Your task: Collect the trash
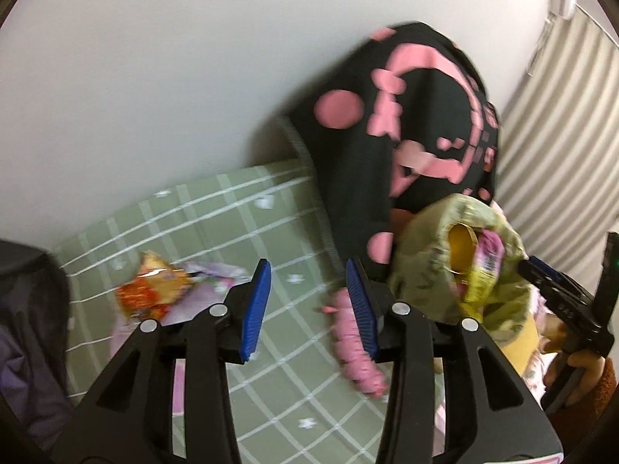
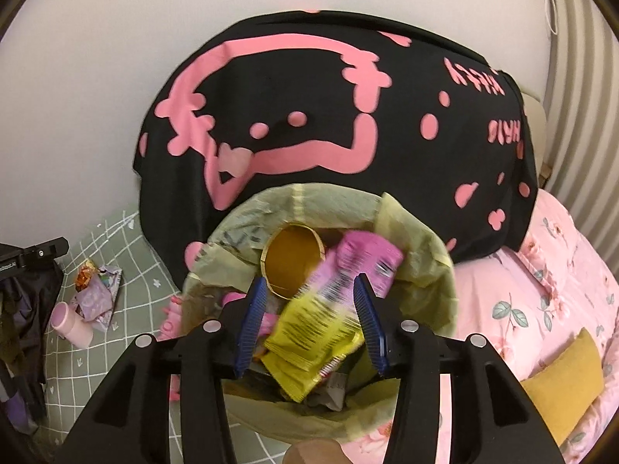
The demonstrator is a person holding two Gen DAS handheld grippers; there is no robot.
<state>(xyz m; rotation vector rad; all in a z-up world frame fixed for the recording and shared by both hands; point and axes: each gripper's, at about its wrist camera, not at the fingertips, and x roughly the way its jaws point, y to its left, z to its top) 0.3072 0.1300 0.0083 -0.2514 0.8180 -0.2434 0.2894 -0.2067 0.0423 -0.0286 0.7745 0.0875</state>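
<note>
Left wrist view: the left gripper (image 1: 309, 301) has its jaws spread with nothing between them, over the green bed sheet (image 1: 271, 224). An orange snack wrapper (image 1: 154, 290) lies off to their left; I'd guess that's next, so swing over and pinch it.

Right wrist view: the right gripper (image 2: 309, 328) is spread wide too. A pink-and-yellow wrapper (image 2: 329, 309) sits loose between the jaws, over the trash bag (image 2: 418, 266), so this looks like the drop-off step.

Green grid-checked sheet (image 1: 271, 216), pink-yellow wrapper (image 2: 332, 301)
</note>
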